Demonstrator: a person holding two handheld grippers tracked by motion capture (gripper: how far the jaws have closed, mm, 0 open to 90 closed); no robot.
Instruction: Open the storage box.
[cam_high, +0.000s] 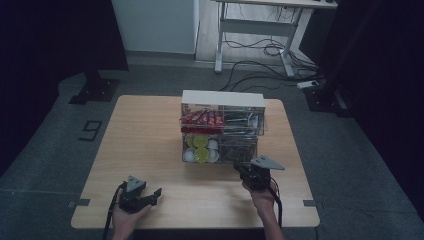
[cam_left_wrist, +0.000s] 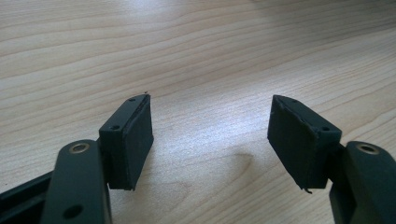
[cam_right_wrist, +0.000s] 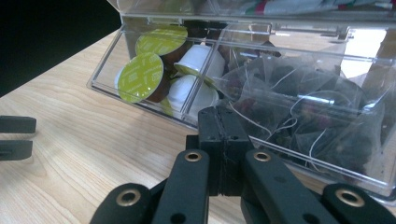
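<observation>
A clear acrylic organizer (cam_high: 222, 131) stands mid-table. Its upper tier holds red packets (cam_high: 201, 118). Its lower bins hold green-lidded and white capsules (cam_right_wrist: 148, 74) and mesh tea bags (cam_right_wrist: 299, 112). My right gripper (cam_right_wrist: 224, 114) is shut, its tips right at the front wall of the tea-bag bin (cam_right_wrist: 327, 161); I see nothing between its pads. In the high view the right gripper (cam_high: 241, 169) sits at the organizer's front right corner. My left gripper (cam_left_wrist: 210, 100) is open over bare wood, and in the high view the left gripper (cam_high: 152, 196) is near the table's front left.
The wooden table (cam_high: 145, 145) has free room left of and in front of the organizer. The left gripper's jaws (cam_right_wrist: 14, 135) show at the left edge of the right gripper view. On the floor behind are a desk frame (cam_high: 255, 30) and cables (cam_high: 260, 70).
</observation>
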